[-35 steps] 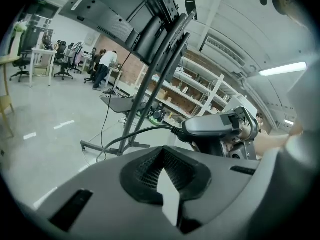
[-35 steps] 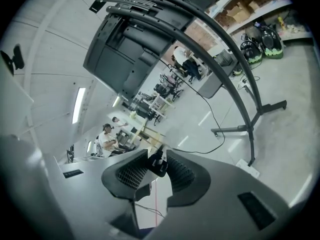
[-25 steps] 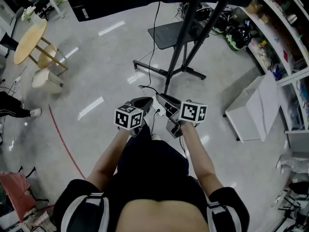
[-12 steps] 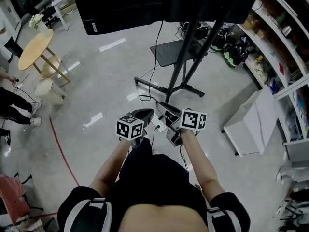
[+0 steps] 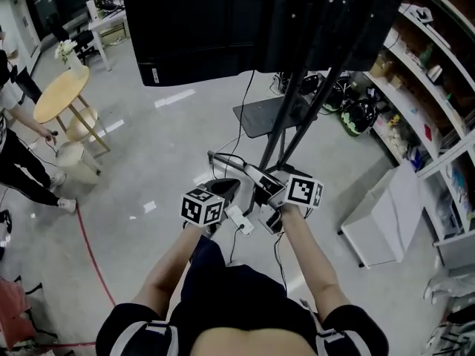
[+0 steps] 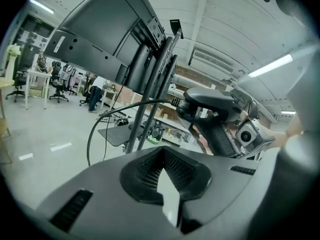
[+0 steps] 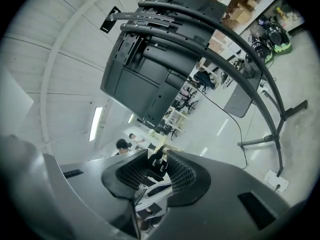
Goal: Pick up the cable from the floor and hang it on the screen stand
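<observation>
Head view: at the right edge, white wall shelves [image 5: 438, 87] carry small mixed goods, too small to name. Below them a white box [image 5: 386, 210] stands on the pale grey floor [image 5: 148, 147]; what it holds cannot be made out. A white label [image 5: 154, 74] on the back of the large black screen [image 5: 208, 28] is too small to read. The left hand-held gripper [image 5: 226, 187] and the right hand-held gripper [image 5: 256, 176] are side by side just in front of the black screen stand [image 5: 286, 121]. The thin black cable [image 5: 225, 156] loops off their tips, clear of the floor, and a white oblong block [image 5: 239, 219] sits between them. A round wooden desk [image 5: 59, 95] and a pale stool [image 5: 70, 154] stand well to the left, with a person beside them

Left gripper view: the jaws are closed on a flat white piece [image 6: 169, 199], probably the edge of that block. The right hand-held gripper is just ahead, and the cable [image 6: 125, 106] leaves its tip and arcs left and down across the stand's poles [image 6: 160, 69]

Right gripper view: the jaws clamp a black plug [image 7: 156, 163] with a pale grey part under it. The stand's bars [image 7: 240, 49] rise to the screen, and a white power strip [image 7: 277, 181] lies on the floor by the stand's foot
</observation>
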A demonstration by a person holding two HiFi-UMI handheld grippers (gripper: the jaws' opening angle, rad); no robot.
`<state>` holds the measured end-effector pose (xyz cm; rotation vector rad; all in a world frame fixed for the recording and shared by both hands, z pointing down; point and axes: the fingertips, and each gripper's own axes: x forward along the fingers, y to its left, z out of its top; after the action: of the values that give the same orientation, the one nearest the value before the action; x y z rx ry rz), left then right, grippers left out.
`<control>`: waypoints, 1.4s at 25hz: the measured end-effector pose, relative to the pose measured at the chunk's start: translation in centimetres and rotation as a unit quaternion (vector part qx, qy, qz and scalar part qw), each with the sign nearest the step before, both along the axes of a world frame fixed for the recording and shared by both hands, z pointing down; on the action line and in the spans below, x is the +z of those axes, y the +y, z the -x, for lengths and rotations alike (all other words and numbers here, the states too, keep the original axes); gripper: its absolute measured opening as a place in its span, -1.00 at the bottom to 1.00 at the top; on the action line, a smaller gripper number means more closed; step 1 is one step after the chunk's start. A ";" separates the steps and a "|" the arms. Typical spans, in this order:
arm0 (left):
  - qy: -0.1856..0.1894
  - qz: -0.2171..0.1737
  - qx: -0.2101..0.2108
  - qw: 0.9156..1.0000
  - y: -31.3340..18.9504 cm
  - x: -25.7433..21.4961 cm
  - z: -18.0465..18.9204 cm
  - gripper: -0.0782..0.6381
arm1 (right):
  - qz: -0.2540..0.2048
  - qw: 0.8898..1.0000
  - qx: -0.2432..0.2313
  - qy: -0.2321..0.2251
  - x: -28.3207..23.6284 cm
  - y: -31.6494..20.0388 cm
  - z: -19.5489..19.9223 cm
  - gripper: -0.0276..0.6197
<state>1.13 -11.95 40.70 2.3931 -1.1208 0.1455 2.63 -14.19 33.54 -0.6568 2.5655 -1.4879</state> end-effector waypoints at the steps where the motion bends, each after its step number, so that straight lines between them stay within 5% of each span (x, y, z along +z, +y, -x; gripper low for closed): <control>1: -0.002 -0.007 0.002 1.000 -0.9 -0.8 0.2 -0.76 | 0.002 1.000 0.003 0.001 -0.6 -0.7 0.1 -0.50; 14: -0.019 -0.085 0.027 0.996 -11.0 -10.8 4.8 -0.76 | -0.060 0.997 0.041 -0.008 -10.6 -9.9 3.3 -0.50; 25: -0.043 -0.132 0.084 0.987 -16.3 -16.5 5.8 -0.76 | -0.103 0.992 0.067 -0.025 -16.2 -15.1 4.5 -0.50; 35: -0.028 -0.175 0.131 0.975 -20.2 -21.7 6.6 -0.76 | -0.136 0.984 0.107 -0.048 -20.5 -19.0 5.4 -0.50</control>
<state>-5.46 -32.17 19.04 2.8636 -0.9105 0.1098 -2.72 -33.16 13.07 -0.7715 2.4690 -1.0526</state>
